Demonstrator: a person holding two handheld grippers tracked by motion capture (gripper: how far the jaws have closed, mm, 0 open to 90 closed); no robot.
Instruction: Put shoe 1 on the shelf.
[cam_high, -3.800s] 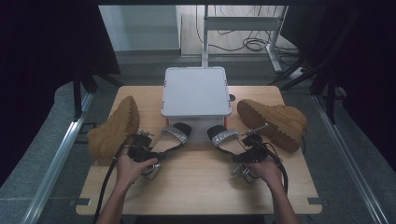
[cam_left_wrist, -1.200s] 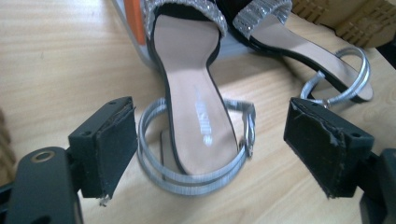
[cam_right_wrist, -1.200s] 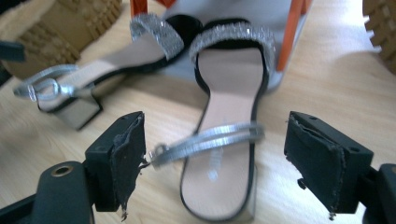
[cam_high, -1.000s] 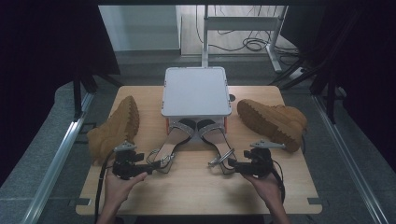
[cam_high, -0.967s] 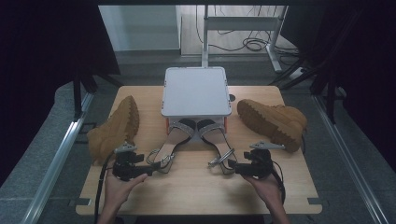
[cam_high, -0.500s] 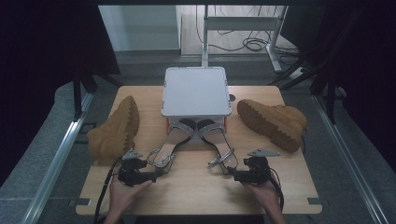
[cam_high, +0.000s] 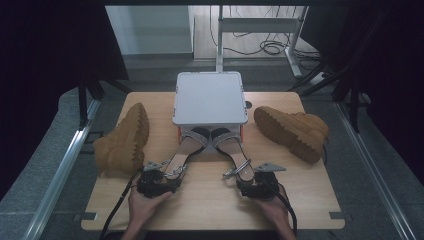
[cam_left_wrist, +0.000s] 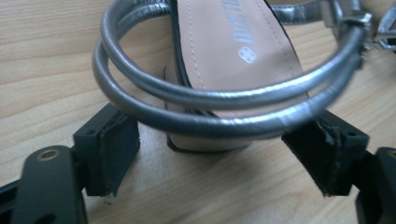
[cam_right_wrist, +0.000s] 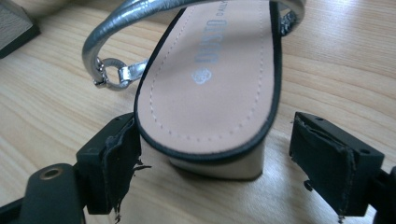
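Partly readable gold lettering marks both pink insoles. The left sandal (cam_left_wrist: 224, 56) has silver straps; the left gripper (cam_left_wrist: 229, 161) and right gripper (cam_right_wrist: 233, 163) are released around the heels, the right sandal (cam_right_wrist: 215, 93) black-edged.

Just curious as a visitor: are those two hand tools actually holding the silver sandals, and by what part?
No. Both tools are open, holding nothing: the left tool flanks one silver strappy sandal's heel, the right tool the other sandal's.
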